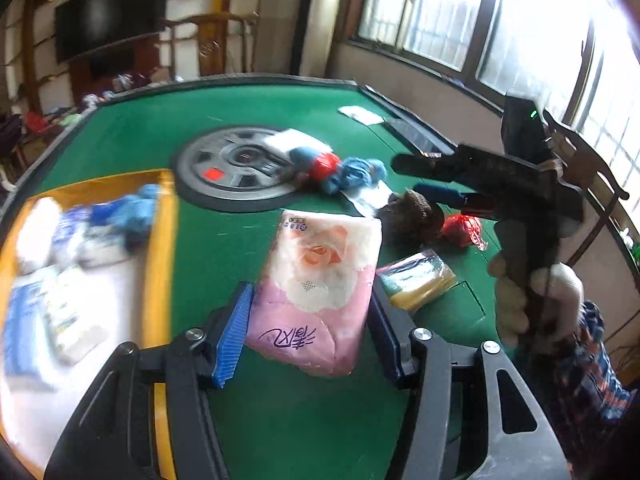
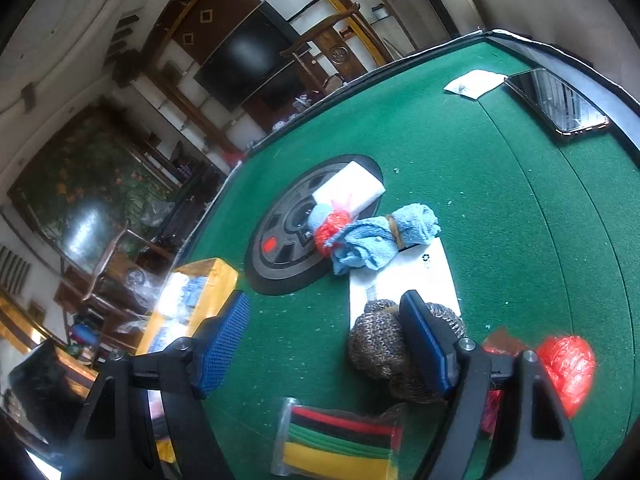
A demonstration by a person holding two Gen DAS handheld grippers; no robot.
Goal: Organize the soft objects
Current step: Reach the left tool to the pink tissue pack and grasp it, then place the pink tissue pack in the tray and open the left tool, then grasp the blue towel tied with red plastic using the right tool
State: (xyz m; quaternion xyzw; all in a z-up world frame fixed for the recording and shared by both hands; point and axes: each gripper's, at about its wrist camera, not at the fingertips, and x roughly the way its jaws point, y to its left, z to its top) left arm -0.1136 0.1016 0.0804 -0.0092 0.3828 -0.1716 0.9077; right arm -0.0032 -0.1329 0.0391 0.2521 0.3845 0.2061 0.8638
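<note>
My left gripper (image 1: 310,330) is shut on a pink flower-printed tissue pack (image 1: 320,280), one blue pad on each side of it, above the green table (image 1: 280,420). The yellow tray (image 1: 162,240) to its left holds several white and blue soft packs, blurred. My right gripper (image 2: 324,300) stands open above the felt with nothing between its fingers; a brown knitted item (image 2: 376,344) lies against the outside of its right finger. A blue cloth (image 2: 380,236), a red bag (image 2: 568,364) and a striped bagged cloth (image 2: 340,440) lie nearby.
A grey round disc (image 2: 288,256) sits mid-table with a white pack (image 2: 352,188) on it. White paper (image 2: 408,276) lies under the knitted item. A phone (image 2: 560,104) rests at the far edge. A gloved hand (image 1: 536,292) holds the right gripper (image 1: 412,178).
</note>
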